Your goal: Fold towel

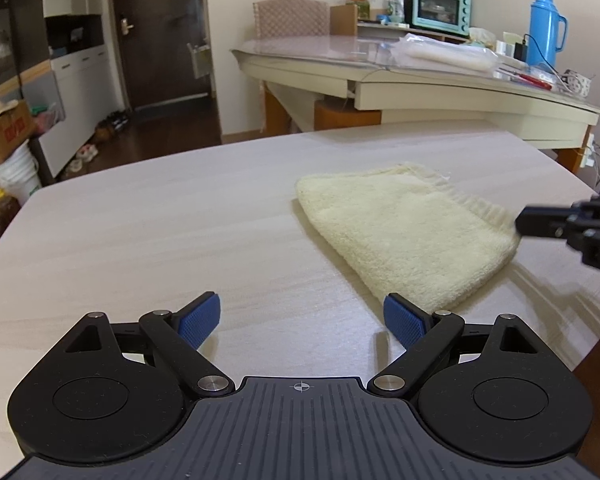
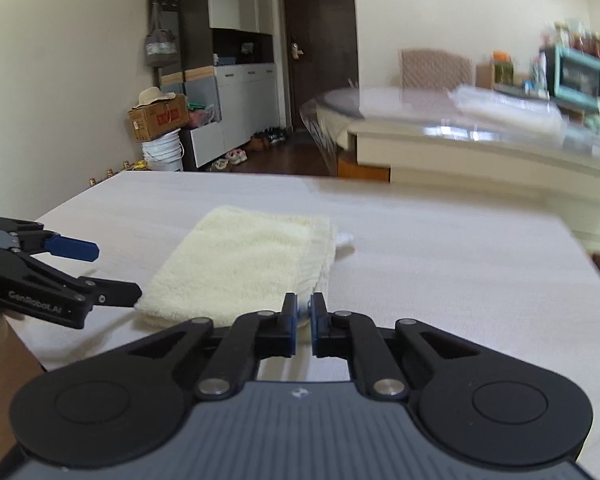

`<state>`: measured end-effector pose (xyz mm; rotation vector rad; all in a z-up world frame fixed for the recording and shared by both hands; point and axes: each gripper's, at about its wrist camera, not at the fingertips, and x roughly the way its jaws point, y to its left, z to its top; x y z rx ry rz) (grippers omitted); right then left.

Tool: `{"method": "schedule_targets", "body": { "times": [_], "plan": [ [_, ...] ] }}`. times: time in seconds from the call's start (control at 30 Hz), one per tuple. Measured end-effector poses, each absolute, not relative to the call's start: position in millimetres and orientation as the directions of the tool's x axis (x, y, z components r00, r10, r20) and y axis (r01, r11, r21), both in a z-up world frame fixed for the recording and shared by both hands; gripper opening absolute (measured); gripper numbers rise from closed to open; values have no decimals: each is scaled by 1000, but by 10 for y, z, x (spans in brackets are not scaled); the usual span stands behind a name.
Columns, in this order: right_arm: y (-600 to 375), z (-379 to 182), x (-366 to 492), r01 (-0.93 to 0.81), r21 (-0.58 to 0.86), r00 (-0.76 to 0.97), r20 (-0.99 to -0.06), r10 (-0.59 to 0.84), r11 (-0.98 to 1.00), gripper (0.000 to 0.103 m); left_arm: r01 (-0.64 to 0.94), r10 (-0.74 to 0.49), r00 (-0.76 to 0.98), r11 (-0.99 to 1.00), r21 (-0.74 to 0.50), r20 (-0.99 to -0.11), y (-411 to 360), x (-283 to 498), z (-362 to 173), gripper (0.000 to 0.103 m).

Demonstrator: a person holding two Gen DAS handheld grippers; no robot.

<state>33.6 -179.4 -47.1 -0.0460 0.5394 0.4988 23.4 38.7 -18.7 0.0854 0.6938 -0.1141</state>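
A cream towel (image 1: 408, 236) lies folded on the pale wooden table (image 1: 160, 232); it also shows in the right wrist view (image 2: 244, 264). My left gripper (image 1: 302, 320) is open and empty, just short of the towel's near corner. It shows from the side in the right wrist view (image 2: 112, 272), jaws apart at the towel's left edge. My right gripper (image 2: 303, 312) is shut on the towel's near edge at the layered corner. In the left wrist view it (image 1: 528, 222) reaches in from the right onto the towel's edge.
A second, cluttered table (image 1: 420, 80) stands behind with a teal oven (image 1: 440, 8) and blue flask (image 1: 546, 28). Cabinets, boxes, a bucket (image 2: 162, 152) and shoes are at the far left by a dark door (image 2: 320, 40).
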Motion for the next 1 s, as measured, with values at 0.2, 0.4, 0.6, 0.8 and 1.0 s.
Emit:
{"method": "schedule_targets", "body": {
  "times": [0.2, 0.4, 0.6, 0.8, 1.0],
  "plan": [
    [-1461, -278, 342, -583, 83, 708, -436, 556, 808, 6, 114, -65, 789, 993, 42, -611, 746, 259, 20, 93],
    [-600, -274, 161, -797, -28, 554, -431, 712, 603, 3, -10, 48, 822, 998, 69, -568, 1291, 208, 291, 93],
    [-432, -398, 100, -812, -86, 543, -474, 693, 577, 26, 50, -1, 821, 996, 70, -571, 1377, 217, 426, 93],
    [-1100, -449, 134, -656, -103, 688, -488, 537, 747, 37, 264, -188, 791, 963, 47, -583, 706, 515, 431, 93],
    [-1708, -493, 104, -503, -86, 767, -504, 398, 860, 44, 452, -329, 715, 891, 49, -617, -123, 699, 291, 93]
  ]
}}
